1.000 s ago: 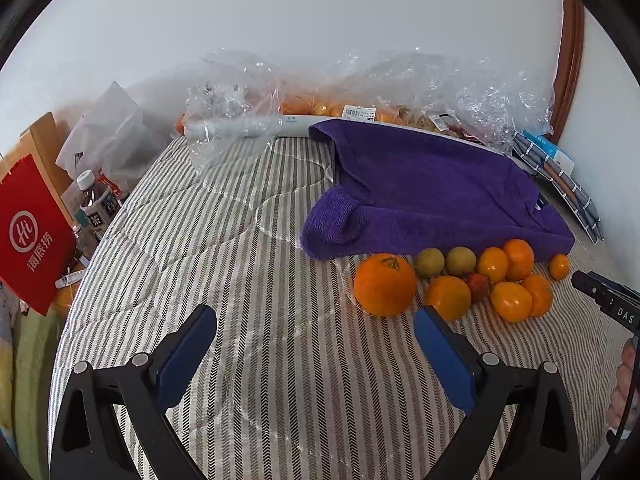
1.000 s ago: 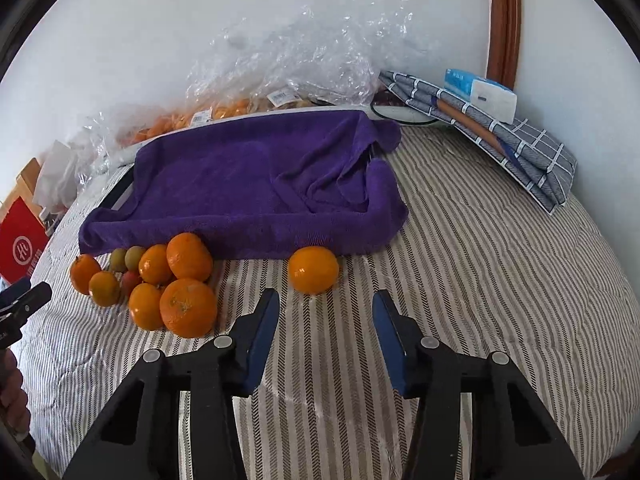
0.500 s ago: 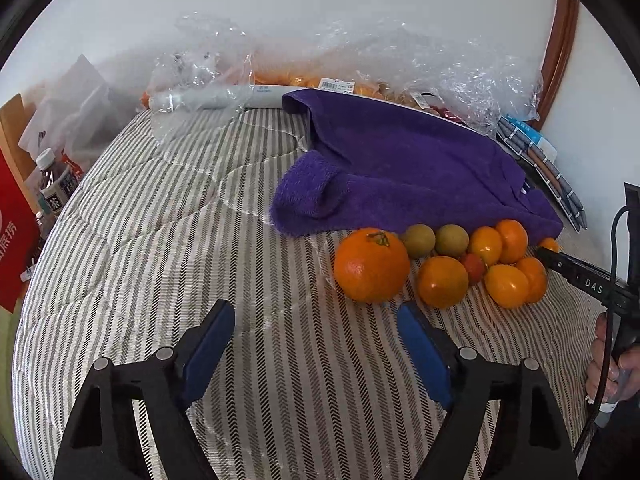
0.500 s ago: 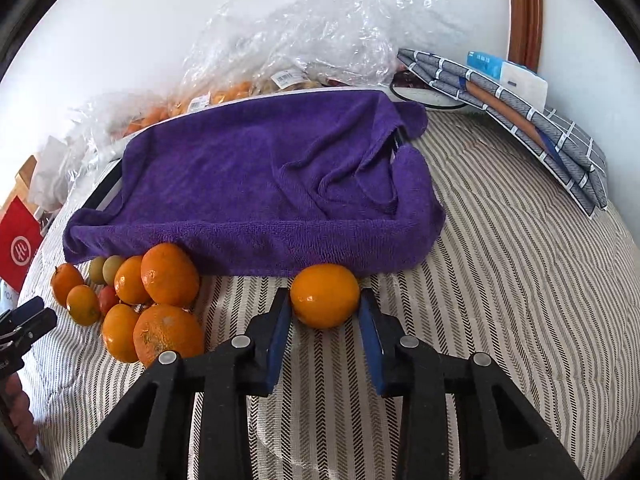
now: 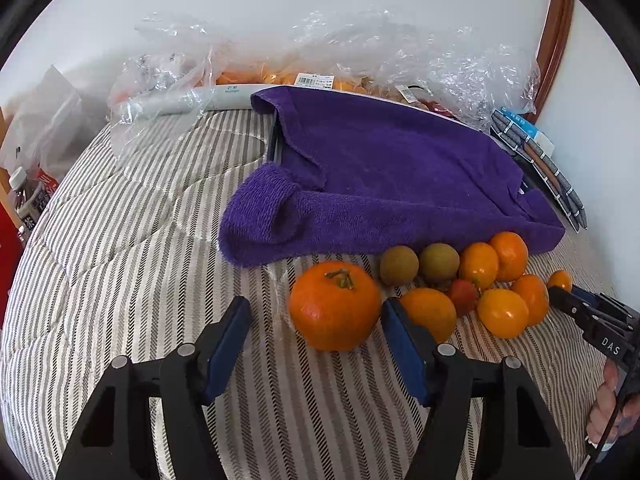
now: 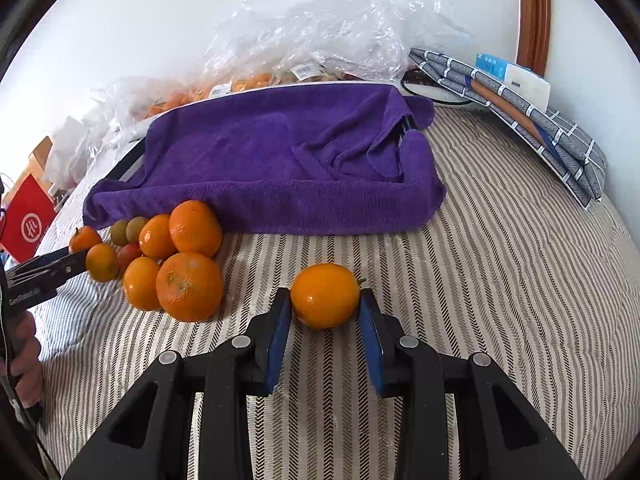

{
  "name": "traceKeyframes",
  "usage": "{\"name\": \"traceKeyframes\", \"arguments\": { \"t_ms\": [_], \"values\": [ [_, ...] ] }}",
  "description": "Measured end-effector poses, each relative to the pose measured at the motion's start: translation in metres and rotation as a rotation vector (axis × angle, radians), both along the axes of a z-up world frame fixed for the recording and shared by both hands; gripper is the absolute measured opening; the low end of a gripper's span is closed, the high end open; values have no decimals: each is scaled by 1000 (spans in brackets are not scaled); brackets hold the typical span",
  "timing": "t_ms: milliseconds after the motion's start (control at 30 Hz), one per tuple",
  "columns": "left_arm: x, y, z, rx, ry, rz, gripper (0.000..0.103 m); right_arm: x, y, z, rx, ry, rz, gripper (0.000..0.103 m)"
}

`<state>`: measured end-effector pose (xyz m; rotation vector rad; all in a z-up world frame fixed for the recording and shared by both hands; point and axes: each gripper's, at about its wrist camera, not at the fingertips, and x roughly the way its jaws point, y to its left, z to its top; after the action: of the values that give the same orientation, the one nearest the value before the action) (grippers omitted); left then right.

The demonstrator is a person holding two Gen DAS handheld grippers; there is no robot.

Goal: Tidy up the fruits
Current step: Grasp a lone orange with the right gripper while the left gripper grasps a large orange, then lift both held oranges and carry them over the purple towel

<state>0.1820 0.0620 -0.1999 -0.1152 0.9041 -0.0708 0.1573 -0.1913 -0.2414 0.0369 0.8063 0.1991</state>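
A pile of oranges (image 6: 176, 256) with two small green-brown fruits (image 5: 418, 265) and one red one lies on the striped bedcover, in front of a tray draped in a purple towel (image 5: 384, 184). My left gripper (image 5: 316, 336) is open, its blue pads on either side of the large stemmed orange (image 5: 335, 305) at the left end of the pile. My right gripper (image 6: 325, 320) is shut on a single orange (image 6: 325, 295) that lies apart, right of the pile.
Clear plastic bags (image 5: 360, 52) with more fruit lie behind the tray by the wall. A folded checked cloth (image 6: 520, 116) with a small box lies at the back right. Bottles (image 5: 24, 200) and a red carton (image 6: 30, 220) stand off the left edge.
My left gripper moved forward and right until its pads flank the large orange. My right gripper moved onto the lone orange and closed its pads against it.
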Motion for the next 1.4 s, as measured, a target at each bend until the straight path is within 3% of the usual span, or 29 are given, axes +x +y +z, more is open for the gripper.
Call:
{"name": "traceKeyframes", "arguments": {
  "t_ms": [133,500,833,933,1067,1400],
  "values": [
    [3,-4,0,-26,-10,-16,41,0,0,-1,14,-3,-5,34],
    [-12,2,7,-111,-90,-26,41,-8,-9,4,64,-55,-7,34],
    [-23,5,17,-128,-164,-15,41,-17,-14,10,98,-111,17,34],
    [-28,5,22,-120,-196,-11,41,-18,-15,10,103,-105,13,34],
    [-31,6,34,-173,-204,-9,41,-20,-17,14,85,-91,20,34],
    [4,-5,87,-198,-243,22,41,-1,-21,75,121,-184,12,34]
  ]
}}
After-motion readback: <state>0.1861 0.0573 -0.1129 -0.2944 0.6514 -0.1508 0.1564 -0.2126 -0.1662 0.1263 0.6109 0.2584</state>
